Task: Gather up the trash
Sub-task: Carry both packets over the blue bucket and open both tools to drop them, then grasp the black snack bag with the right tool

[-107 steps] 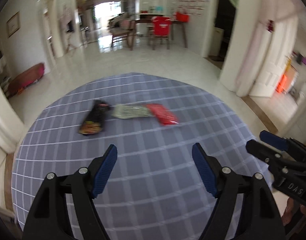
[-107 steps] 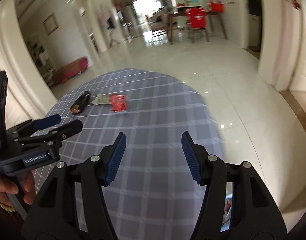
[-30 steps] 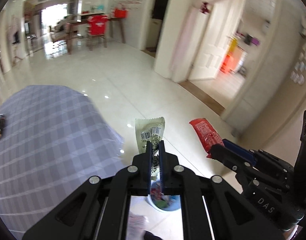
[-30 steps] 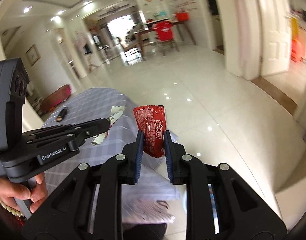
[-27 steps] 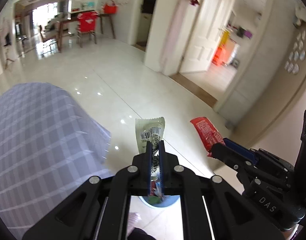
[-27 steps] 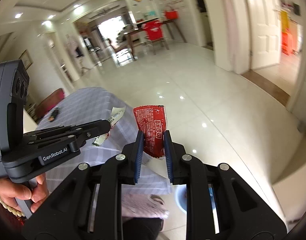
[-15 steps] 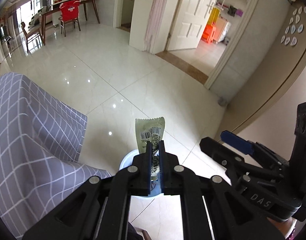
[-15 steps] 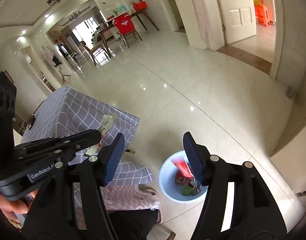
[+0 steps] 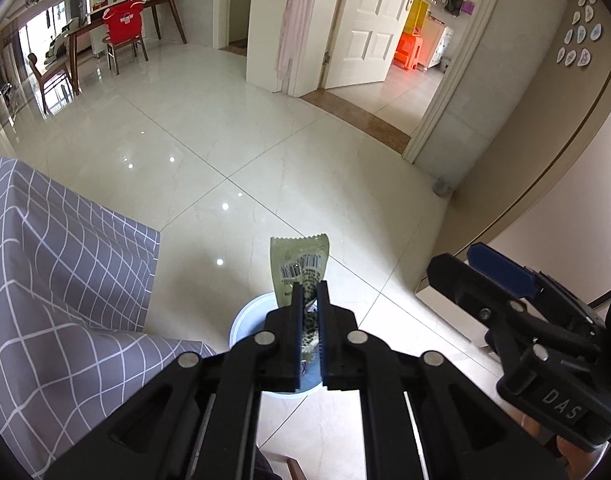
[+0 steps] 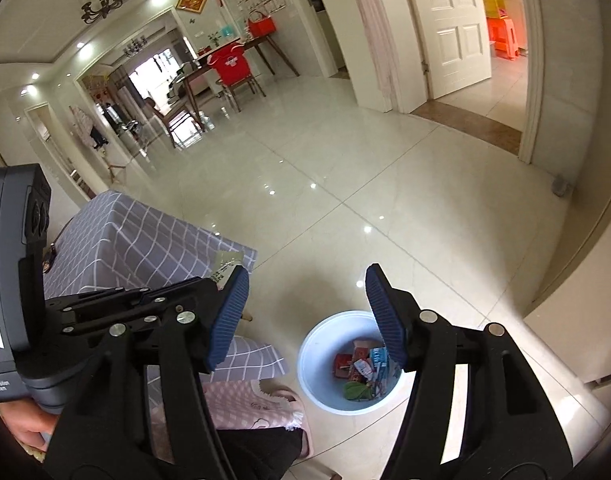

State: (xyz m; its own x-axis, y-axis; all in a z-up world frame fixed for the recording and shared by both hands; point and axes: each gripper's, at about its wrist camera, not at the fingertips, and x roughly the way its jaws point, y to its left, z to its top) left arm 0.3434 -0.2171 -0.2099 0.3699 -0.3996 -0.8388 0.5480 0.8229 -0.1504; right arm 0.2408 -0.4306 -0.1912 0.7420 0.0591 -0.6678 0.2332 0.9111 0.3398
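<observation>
Two grippers hang above the white bin (image 10: pixel 311 364) on the tiled floor. Left gripper (image 9: pixel 310 292) is clamped on the pale green wrapper (image 9: pixel 300 266), which stands up over the bin's rim. Right gripper (image 10: pixel 305 292) is spread wide and holds nothing; wrappers lie inside the bin beneath it, beside the checked tablecloth (image 10: pixel 145 248).

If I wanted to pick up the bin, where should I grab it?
Grab the bin by its rim, coming straight down from above. It stands upright on the floor with its mouth open to the top, and the thin rim fits between two fingers, one inside, one outside. The side nearest the right gripper, whose jaws are open and empty, looks easiest; the wrappers inside lie lower.
</observation>
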